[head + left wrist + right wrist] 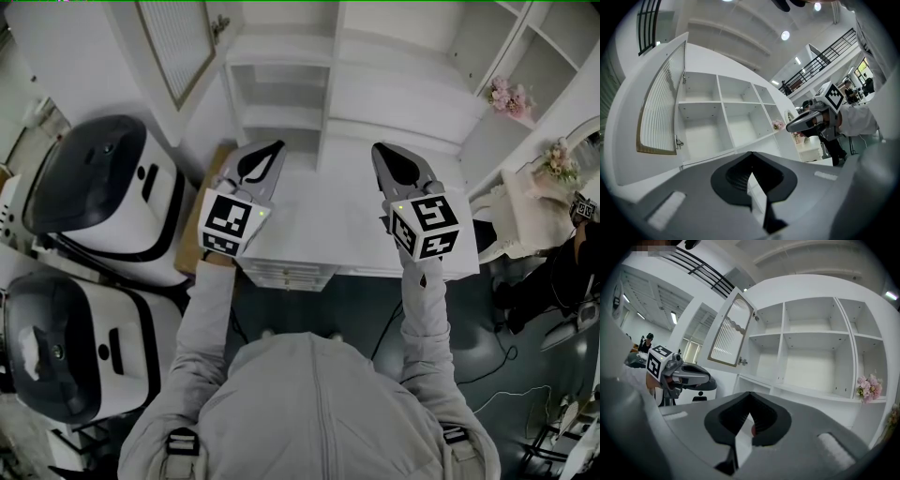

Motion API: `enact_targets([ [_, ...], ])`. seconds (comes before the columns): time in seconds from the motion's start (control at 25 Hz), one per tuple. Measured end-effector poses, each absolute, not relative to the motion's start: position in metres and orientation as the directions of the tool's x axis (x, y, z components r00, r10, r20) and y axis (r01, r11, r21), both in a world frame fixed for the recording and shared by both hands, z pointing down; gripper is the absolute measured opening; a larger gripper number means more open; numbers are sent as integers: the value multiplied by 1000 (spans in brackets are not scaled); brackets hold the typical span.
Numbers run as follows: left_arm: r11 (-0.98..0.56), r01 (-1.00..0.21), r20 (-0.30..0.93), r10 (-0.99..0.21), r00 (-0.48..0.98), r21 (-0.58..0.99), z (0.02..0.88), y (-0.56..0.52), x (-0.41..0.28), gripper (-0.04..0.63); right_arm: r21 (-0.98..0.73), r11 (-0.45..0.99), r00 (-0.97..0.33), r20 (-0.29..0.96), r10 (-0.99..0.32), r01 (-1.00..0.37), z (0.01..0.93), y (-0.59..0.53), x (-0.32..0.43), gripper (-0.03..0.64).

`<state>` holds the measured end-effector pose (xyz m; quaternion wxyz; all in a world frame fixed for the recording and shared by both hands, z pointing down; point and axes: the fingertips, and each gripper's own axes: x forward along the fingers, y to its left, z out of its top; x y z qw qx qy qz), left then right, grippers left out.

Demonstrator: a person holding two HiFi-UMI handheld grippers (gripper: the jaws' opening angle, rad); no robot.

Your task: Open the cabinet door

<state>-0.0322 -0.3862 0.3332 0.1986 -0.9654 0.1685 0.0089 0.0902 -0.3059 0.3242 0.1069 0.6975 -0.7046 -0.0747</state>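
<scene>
- Your grey hooded top fills the bottom of the head view, with both sleeves reaching up the frame toward a white cabinet (pixel 281 94).
- At centre left, your left gripper (pixel 277 145) is clenched with its jaws pressed together and nothing between them. It hangs in open air, apart from the cabinet.
- At centre right, your right gripper (pixel 377 148) is likewise clenched and empty, well apart from the left one.
- In the upper left of the head view is the cabinet door (pixel 178 47), a white frame around a ribbed pane. It stands swung wide, away from the bare shelves.
- In the left gripper view the door stands upright at the left of the frame, its long axis vertical. It is hinged along its right edge to the cabinet's left side. Its inner face turns toward the shelves and toward you, and its free edge points away to the left.
- Judging by this, the opening looks done — neither gripper touches the door.
- Your next move probably needs no grasp. Draw both grippers back, or nudge the free edge if you want the door wider.
- Pink flowers (pixel 509 97) sit on a shelf at the upper right.
</scene>
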Motion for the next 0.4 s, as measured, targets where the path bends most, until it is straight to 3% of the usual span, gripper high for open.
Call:
enact_targets([
  [0.4,-866,-325,-73,-323,944,-379,337,-391,-33,17,236,19,-6,57,-998,-972,331,-307,92,0],
])
